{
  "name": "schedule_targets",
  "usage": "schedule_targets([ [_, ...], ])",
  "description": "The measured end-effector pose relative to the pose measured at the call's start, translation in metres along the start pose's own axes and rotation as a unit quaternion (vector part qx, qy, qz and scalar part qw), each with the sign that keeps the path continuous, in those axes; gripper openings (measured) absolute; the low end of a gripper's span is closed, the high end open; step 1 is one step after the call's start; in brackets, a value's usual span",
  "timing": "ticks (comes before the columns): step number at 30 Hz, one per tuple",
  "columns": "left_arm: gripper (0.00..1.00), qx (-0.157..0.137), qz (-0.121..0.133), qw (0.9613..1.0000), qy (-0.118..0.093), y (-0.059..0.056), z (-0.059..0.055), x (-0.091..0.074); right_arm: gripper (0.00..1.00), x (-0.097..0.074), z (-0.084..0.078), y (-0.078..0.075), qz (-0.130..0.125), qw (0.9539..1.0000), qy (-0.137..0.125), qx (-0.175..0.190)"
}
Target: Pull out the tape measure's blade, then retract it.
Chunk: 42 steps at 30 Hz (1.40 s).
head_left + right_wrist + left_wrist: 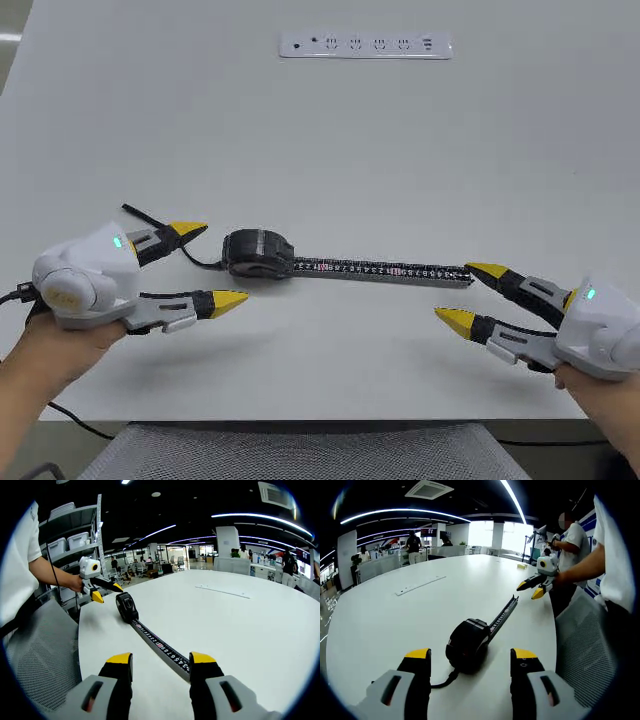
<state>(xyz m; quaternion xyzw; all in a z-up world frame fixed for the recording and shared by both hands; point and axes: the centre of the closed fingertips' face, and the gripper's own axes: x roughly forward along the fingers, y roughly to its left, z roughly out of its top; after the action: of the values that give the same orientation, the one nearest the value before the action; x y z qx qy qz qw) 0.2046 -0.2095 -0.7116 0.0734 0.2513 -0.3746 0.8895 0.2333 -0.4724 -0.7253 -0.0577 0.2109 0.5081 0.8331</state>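
Jaws spread wide, holding nothing: left gripper (222, 262) beside the tape measure (258, 253), right gripper (453, 290) at the tip of its blade (380, 270)

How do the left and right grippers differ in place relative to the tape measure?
The left gripper faces the tape measure's black case; the right gripper faces the free end of the blade. The left one's jaws stand apart from the case; one right jaw lies close by the blade tip. Both are open, gripping nothing.
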Motion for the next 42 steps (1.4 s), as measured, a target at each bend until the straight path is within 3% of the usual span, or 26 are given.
schedule_targets([
  [19,0.66,-0.041,0.056,0.9976,-0.006,-0.001,-0.015,-0.028,0.5,-0.004,0.004,0.016,-0.021,0.9996,-0.014,0.011],
  [42,0.7,-0.064,0.086,0.9941,-0.017,-0.015,-0.027,-0.05,0.57,-0.022,0.008,0.032,-0.045,0.9985,-0.027,0.017],
])
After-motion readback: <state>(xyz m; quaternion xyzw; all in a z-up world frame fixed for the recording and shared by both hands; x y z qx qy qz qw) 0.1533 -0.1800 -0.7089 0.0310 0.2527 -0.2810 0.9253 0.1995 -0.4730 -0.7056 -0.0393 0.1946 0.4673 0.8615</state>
